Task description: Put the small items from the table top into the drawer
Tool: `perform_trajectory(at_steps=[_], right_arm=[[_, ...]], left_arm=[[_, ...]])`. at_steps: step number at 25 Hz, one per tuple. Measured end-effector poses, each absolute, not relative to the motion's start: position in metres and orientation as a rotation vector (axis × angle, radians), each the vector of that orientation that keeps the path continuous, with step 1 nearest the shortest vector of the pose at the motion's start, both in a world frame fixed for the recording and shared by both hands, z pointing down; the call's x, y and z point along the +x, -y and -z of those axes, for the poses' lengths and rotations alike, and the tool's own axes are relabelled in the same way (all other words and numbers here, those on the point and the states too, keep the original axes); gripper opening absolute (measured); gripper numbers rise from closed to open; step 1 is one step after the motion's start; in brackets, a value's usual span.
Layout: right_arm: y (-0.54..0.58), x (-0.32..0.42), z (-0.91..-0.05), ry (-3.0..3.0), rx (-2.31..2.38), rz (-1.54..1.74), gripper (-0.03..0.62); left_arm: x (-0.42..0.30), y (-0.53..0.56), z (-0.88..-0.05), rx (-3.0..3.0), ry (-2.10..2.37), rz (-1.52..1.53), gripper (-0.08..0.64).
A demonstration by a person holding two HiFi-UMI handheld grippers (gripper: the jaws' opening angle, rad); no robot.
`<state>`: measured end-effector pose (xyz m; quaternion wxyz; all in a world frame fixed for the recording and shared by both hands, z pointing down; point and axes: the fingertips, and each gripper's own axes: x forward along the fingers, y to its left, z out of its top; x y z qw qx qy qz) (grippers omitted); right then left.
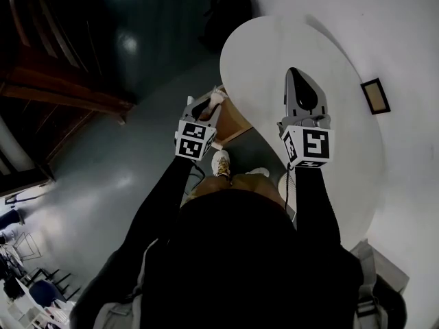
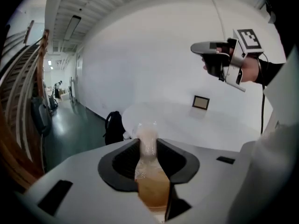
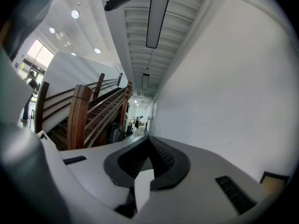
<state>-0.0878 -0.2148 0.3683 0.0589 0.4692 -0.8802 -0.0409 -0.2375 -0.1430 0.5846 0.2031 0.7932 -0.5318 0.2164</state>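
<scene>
Can make out no words, brand names or digits anywhere. Only black-and-white square code markers, blocky patterns rather than letters, on the white cube (image 1: 195, 140) of the left gripper (image 1: 208, 103) and on the white cube (image 1: 307, 146) of the right gripper (image 1: 293, 74). Too small and too blurred for reading: the small dark-framed tan rectangular plaque (image 1: 375, 96) lying on the round white table (image 1: 274, 46). Likewise nothing legible on the clear plastic-wrapped pale pink-and-tan item (image 2: 148, 146) between the left gripper's jaws, which shows only blur and glare.
</scene>
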Motion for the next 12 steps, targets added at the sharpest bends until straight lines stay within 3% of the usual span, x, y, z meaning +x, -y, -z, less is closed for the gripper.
perform_trajectory(at_steps=[12], right_arm=[[0.207, -0.091, -0.371, 2.656, 1.417, 0.122, 0.026]], left_arm=[[-0.217, 0.11, -0.664, 2.105, 1.263, -0.803, 0.146]])
